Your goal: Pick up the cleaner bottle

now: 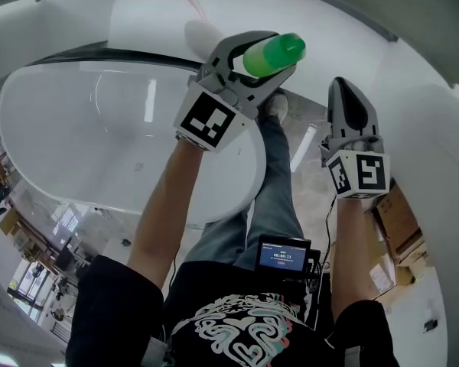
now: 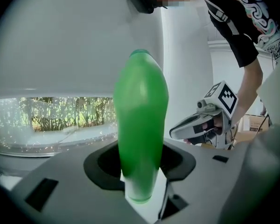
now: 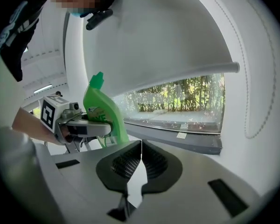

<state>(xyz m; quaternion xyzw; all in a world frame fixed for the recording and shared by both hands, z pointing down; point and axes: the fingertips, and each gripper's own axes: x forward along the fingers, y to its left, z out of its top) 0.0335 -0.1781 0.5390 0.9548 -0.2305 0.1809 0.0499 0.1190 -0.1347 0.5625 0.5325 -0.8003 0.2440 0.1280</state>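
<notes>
The pick-up looks essentially done: the left gripper (image 1: 245, 67) is clamped on the green cleaner bottle (image 2: 141, 125), its two jaws pressing the lower body from either side, and no view shows the bottle resting on any surface. Seen from the right gripper view, the bottle stands roughly upright in that grip, its angled cap above the jaws and the label facing outward. What is left, at most, is to carry it clear and keep it steady; the grip sits low on the body, so I would judge a tall bottle like this could tip if swung. Beyond and below the left gripper lies the white rounded basin (image 1: 76, 128), well apart from the bottle. The left forearm reaches forward from the body with the gripper tipped a little below level, marker cube toward the person. To its right, the right gripper (image 3: 141, 164) is held out alongside, tilted similarly downward, its ribbed pads (image 3: 126, 162) met edge to edge with nothing between them, near the bottle but not touching it
</notes>
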